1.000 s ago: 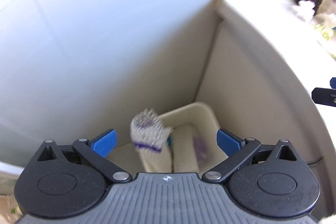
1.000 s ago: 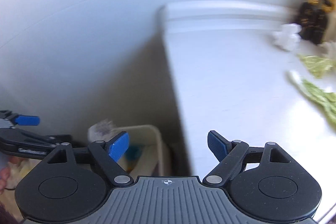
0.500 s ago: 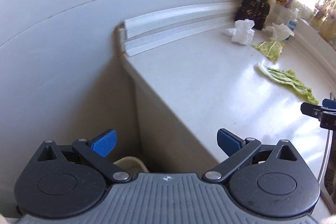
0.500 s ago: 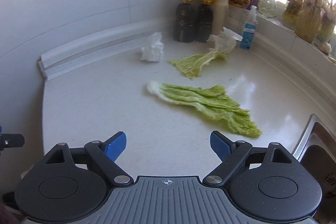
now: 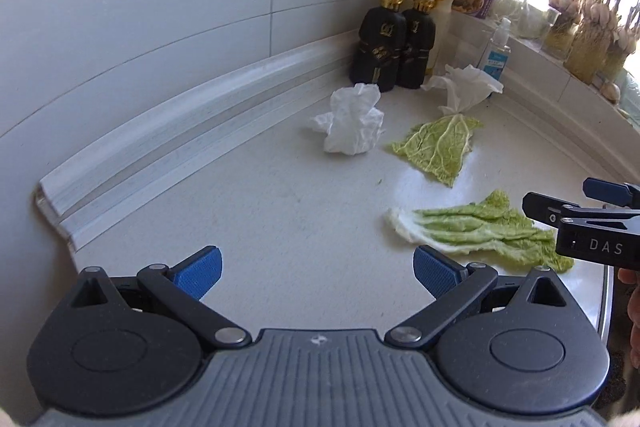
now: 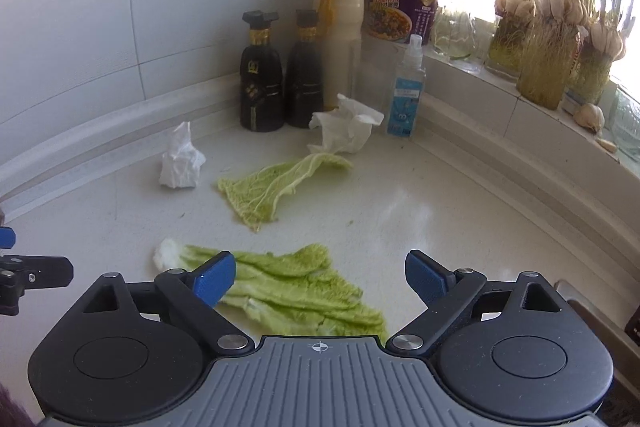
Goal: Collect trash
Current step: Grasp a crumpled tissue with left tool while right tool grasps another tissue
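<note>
Two grippers: both tilt downward over the white counter [image 6: 460,211], side by side, each in the edge of the other's view.
Left gripper [image 5: 316,269]: hangs above bare counter near its left end, beside the white backsplash ledge [image 5: 160,151]; its blue pads [image 5: 200,269] stand wide apart with nothing between them.
Right gripper [image 6: 320,277]: hangs low over the nearer cabbage leaf [image 6: 296,291]; its jaws have just been opening and now stand wide, the leaf lying on the counter below the gap, the pads not pressing on it.
Person's hand: a bit of fingers [image 5: 634,303] shows at the right edge of the left view, behind the right gripper's body.
Cabbage leaves: two; the nearer one lies flat with its white stem end pointing left, the farther cabbage leaf [image 6: 268,187] lies behind it toward the bottles, apart from it.
Crumpled tissues: two; the left tissue [image 6: 180,163] sits alone near the backsplash, the right tissue [image 6: 344,129] sits at the stem tip of the farther leaf, just in front of the bottles.
Dark sauce bottles [image 6: 280,75]: two, upright, side by side in the corner.
Yellow-capped bottle [image 6: 340,11]: one, behind them.
Spray bottle [image 6: 406,87]: one, small and clear, right of the tissue.
Noodle cup [image 6: 400,7]: one, on the sill.
Sprouting garlic jars [image 6: 548,39]: several along the window sill.
</note>
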### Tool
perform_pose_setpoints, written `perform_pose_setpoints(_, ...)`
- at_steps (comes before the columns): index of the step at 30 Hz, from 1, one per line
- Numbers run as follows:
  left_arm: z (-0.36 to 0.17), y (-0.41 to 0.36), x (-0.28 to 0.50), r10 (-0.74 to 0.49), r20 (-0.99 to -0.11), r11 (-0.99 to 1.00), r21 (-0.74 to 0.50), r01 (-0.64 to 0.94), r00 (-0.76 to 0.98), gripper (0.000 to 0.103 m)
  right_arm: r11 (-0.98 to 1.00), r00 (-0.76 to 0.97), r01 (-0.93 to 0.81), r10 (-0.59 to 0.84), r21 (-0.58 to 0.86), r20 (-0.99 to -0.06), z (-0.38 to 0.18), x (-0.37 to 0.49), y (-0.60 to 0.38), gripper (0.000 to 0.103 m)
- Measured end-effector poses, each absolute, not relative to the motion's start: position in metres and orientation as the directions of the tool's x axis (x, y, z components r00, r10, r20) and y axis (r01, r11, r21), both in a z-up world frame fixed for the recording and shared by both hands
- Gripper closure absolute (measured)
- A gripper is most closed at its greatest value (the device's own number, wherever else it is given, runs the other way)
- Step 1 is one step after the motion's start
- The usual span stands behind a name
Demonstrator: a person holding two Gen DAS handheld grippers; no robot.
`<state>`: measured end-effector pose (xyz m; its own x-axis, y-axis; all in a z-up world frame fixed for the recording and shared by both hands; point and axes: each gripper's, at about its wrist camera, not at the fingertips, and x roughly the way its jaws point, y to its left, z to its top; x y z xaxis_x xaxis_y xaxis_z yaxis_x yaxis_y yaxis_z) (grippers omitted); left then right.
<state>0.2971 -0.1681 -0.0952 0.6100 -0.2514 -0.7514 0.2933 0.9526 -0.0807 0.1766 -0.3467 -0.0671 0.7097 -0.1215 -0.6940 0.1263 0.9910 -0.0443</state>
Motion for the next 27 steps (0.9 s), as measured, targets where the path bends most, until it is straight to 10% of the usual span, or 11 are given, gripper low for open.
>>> perform_pose_setpoints(12,-0.109,-0.209,0.357,-0.25,-0.681,0.958,-0.069,0.28,0.688,0.003,0.994,0.78,0.08,-0.106,-0.069,-0.616,-0.083,0.268,-0.371,0.009)
perform_pose_setpoints(27,-0.112,-0.225,0.386,-0.228,-0.643,0.97,-0.082,0.23,0.731,0.046,0.984,0.765,0.026,-0.133,-0.176,-0.63,-0.109,0.349,-0.385,0.017)
